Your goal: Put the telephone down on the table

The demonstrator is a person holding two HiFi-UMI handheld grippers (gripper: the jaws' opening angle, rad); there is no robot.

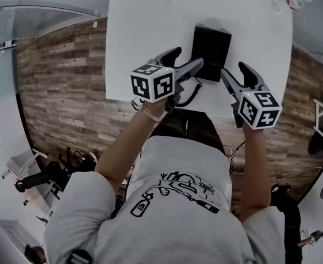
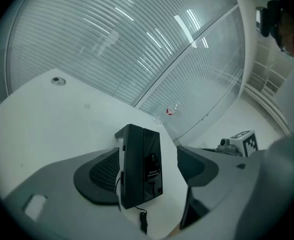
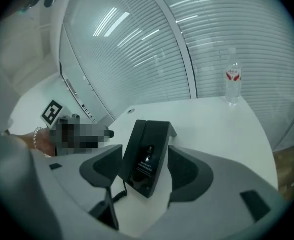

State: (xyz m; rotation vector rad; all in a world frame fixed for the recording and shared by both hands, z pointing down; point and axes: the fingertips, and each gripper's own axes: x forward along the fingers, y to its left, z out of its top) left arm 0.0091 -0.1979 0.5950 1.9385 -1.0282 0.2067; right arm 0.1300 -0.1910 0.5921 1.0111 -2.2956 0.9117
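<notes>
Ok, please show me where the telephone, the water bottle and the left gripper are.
telephone (image 1: 211,48): head view, middle of its black body.
water bottle (image 3: 232,88): right gripper view, clear body under the red label.
left gripper (image 1: 189,58): head view, midway between its fingertips.

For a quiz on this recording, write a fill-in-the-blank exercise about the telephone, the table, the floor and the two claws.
The telephone lying on the white table is ____ in colour. The left claw and the right claw are both ____, not shut, with nothing gripped. The floor around the table is ____ planking.
Missing words: black; open; wooden.
</notes>
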